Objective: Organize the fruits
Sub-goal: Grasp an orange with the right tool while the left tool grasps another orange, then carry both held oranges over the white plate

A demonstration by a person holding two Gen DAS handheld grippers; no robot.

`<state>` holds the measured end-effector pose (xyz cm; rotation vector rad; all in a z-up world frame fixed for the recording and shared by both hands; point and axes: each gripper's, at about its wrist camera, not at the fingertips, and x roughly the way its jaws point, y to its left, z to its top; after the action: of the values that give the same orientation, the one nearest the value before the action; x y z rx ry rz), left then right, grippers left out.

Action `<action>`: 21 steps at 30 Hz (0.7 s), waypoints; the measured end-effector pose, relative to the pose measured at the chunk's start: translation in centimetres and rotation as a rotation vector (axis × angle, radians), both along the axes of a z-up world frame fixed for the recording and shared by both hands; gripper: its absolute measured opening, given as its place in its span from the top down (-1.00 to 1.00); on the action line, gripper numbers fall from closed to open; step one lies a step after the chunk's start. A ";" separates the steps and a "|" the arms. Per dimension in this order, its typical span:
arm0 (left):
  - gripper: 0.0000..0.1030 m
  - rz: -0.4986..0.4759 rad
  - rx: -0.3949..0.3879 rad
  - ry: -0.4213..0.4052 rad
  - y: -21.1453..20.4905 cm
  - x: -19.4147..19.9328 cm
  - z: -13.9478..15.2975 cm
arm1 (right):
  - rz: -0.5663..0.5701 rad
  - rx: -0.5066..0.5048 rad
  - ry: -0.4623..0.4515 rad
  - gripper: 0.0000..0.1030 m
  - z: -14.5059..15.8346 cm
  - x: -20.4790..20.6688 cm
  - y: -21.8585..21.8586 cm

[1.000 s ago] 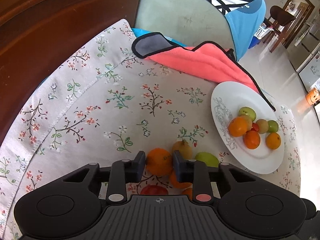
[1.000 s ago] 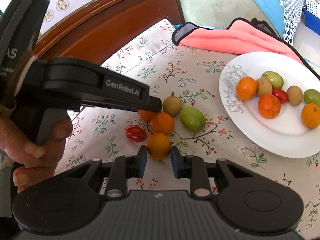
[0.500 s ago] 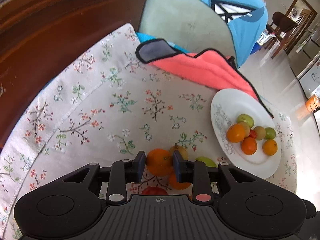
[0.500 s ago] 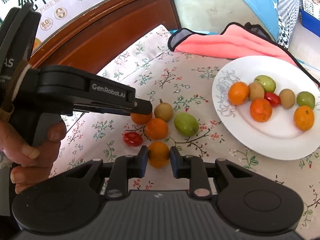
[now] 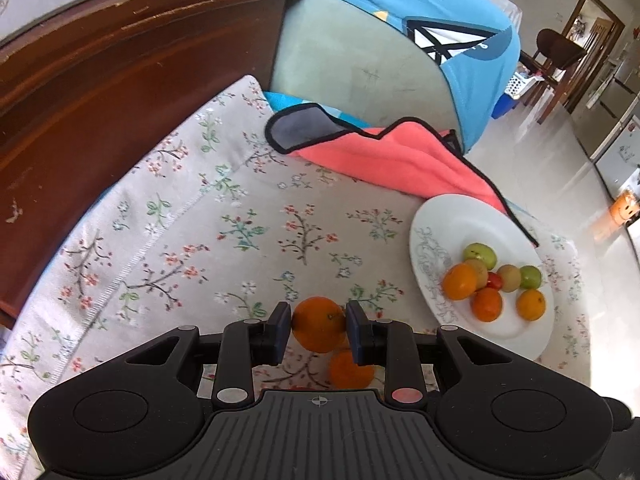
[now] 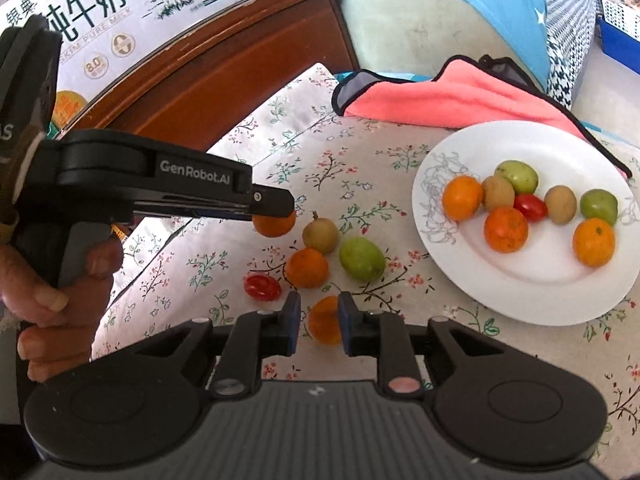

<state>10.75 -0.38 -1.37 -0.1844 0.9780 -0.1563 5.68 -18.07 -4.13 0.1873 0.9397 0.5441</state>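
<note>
A lived-in home is shown. A floral tablecloth (image 5: 168, 240) is spread over the table, with a pink towel (image 5: 400, 156) at its far edge and a padded seat (image 5: 360, 64) draped in blue fabric at twelve o'clock. A tiled floor (image 5: 560, 184), a wooden chair (image 5: 556, 46) and a doorway are seen at two o'clock. A milk carton (image 6: 120, 8) is set on dark wooden furniture (image 5: 120, 60).

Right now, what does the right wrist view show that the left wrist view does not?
Only the right wrist view shows the milk carton, the hand holding the left gripper, and the loose tomato. Only the left wrist view shows the far doorway. Both show the white plate, the pink towel and the floral cloth.
</note>
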 end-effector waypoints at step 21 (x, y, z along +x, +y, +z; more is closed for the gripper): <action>0.48 -0.018 0.007 0.054 0.3 0.1 -1.3 | -0.006 -0.112 -0.008 0.39 -1.9 0.3 0.8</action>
<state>10.80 -0.11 -2.69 -0.1743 1.0344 -0.1655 5.96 -17.28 -6.06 0.0874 0.9587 0.4851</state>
